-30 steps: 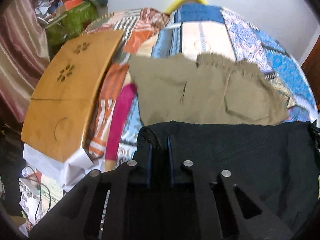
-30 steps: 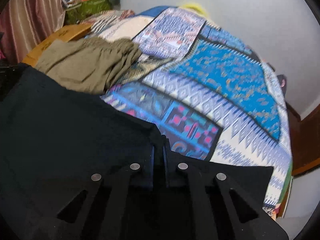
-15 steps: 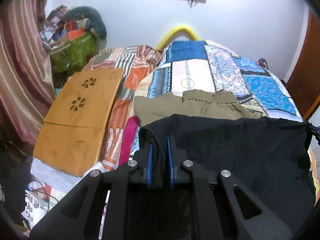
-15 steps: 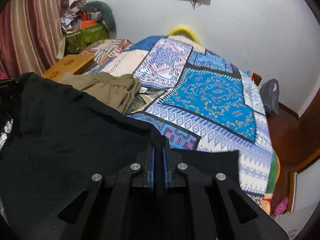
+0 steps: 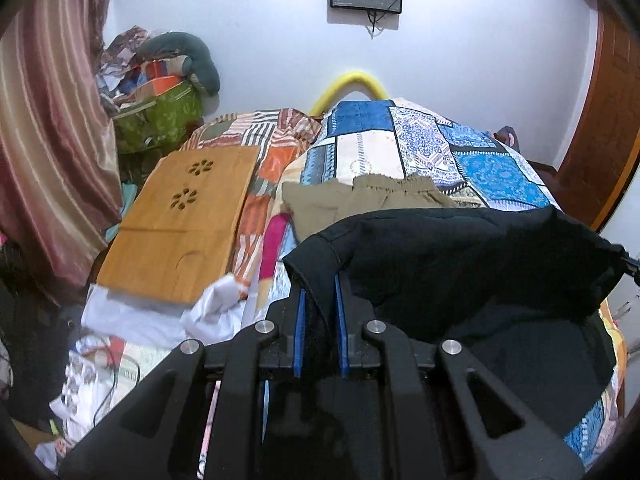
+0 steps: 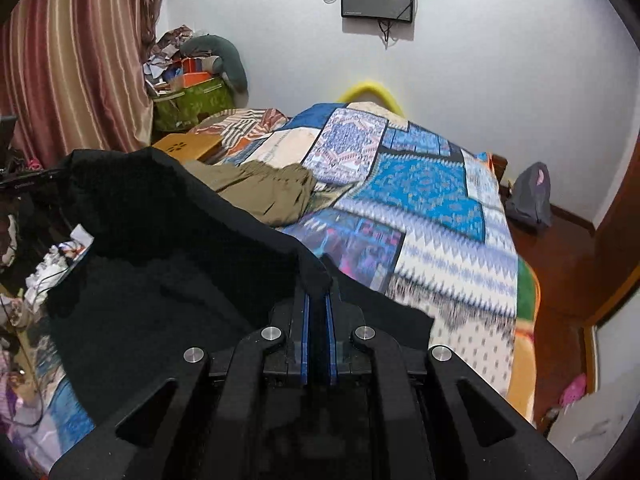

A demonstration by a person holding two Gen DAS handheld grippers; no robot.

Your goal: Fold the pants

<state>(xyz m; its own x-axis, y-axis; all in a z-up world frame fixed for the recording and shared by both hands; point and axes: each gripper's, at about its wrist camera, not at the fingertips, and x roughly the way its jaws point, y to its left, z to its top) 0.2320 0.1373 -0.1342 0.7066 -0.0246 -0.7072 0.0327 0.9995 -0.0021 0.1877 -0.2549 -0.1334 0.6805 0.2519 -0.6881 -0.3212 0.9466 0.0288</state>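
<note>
Black pants (image 5: 472, 264) hang lifted above the bed, stretched between both grippers. My left gripper (image 5: 319, 280) is shut on one corner of the dark cloth, which bunches between its blue pads. In the right wrist view the same black pants (image 6: 160, 248) spread to the left, and my right gripper (image 6: 318, 292) is shut on their other corner. The lower part of the garment droops below and is hidden behind the gripper bodies.
A folded olive-green garment (image 5: 368, 196) (image 6: 264, 192) lies further up the patchwork bedspread (image 6: 424, 184). A wooden lap table (image 5: 180, 224) rests at the bed's left edge, with clutter and a curtain (image 5: 52, 136) beyond. A wooden door (image 5: 600, 112) stands right.
Both grippers have risen and pulled back with the black pants, which now hang higher over the bed. The wall and screen have come into view and the olive garment looks farther away.
</note>
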